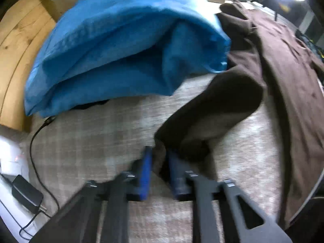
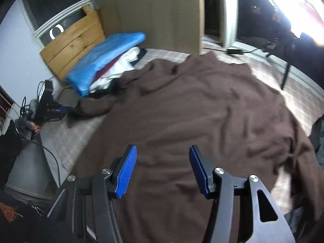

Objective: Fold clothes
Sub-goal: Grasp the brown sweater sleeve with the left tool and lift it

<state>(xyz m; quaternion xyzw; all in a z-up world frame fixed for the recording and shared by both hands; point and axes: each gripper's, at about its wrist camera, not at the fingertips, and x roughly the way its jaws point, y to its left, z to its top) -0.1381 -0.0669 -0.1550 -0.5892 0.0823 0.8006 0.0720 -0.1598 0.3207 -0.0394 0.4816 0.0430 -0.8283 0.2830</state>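
Observation:
A brown long-sleeved garment (image 2: pixel 202 117) lies spread on the bed. My left gripper (image 1: pixel 159 156) is shut on the end of its brown sleeve (image 1: pixel 212 111) and holds it just above the plaid bedsheet; this gripper also shows in the right wrist view (image 2: pixel 64 108) at the sleeve's end. My right gripper (image 2: pixel 162 156) is open and empty, its blue pads hovering over the garment's body near its lower edge.
A blue pillow (image 1: pixel 113 46) lies on a pile of clothes (image 2: pixel 119 66) by the wooden headboard (image 2: pixel 73 46). A black power adapter (image 1: pixel 26 192) and cable lie at the bed's left edge. A wooden wardrobe (image 2: pixel 151 12) stands behind the bed.

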